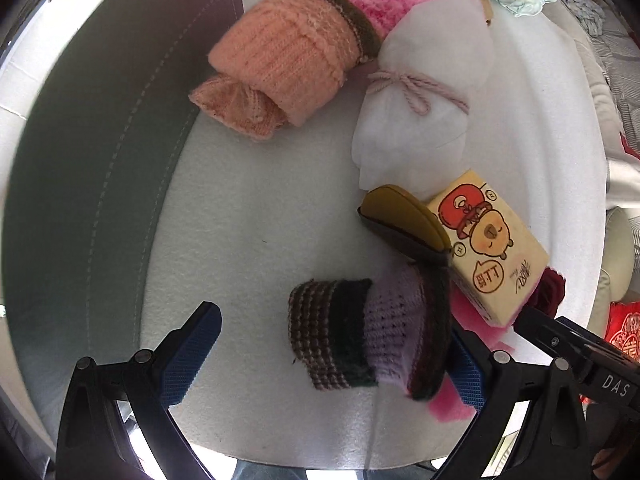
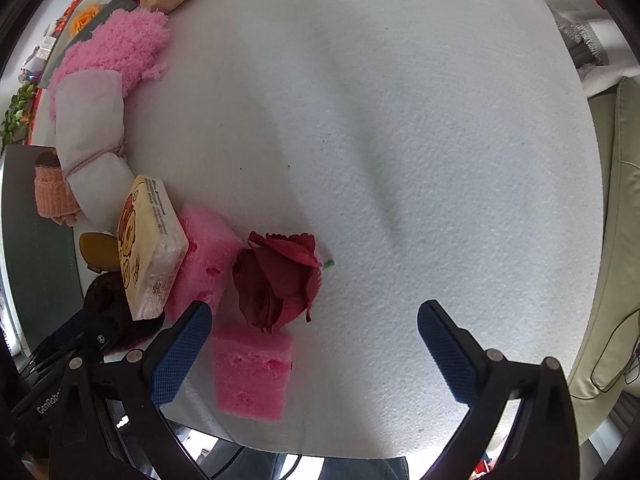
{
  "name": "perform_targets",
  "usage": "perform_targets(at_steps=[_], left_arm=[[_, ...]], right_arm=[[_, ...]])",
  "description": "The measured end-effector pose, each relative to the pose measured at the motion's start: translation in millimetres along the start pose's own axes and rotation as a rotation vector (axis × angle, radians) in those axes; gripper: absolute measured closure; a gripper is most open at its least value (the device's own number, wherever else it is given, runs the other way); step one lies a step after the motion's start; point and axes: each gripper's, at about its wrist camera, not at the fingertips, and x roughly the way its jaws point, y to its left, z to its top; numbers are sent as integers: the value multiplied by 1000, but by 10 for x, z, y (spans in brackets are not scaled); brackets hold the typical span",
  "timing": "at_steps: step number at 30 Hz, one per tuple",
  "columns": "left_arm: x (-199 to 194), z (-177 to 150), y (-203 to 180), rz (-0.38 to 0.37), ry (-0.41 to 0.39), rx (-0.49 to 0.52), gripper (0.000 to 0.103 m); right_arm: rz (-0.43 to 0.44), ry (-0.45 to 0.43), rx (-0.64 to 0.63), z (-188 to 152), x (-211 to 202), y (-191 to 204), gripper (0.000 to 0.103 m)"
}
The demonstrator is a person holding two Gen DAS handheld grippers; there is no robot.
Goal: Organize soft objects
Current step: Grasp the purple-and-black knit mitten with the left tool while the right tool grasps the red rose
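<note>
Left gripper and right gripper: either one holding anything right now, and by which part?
Neither. The left gripper is open around the striped knit piece, not clamped. The right gripper is open over bare white felt.

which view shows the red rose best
The right wrist view: the red rose lies whole and unblocked on the white cloth, beside a pink sponge. The left wrist view shows only a dark red sliver behind the tissue pack.
</note>
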Motion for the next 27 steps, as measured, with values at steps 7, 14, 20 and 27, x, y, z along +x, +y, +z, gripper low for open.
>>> perform_targets(at_steps=[7, 14, 20, 27], left_arm=[[183, -33, -92, 8, 2, 7, 1], [289, 16, -355, 63, 7, 36, 0], [336, 95, -386, 50, 18, 28, 1], [116, -28, -449, -1, 6, 89, 38]], right_arm=[[-30, -1, -5, 79, 93, 1, 21], [-60, -19, -38, 156, 127, 162, 29], [-78, -30, -42, 258, 113, 153, 50], [-46, -32, -39, 264, 92, 86, 68]])
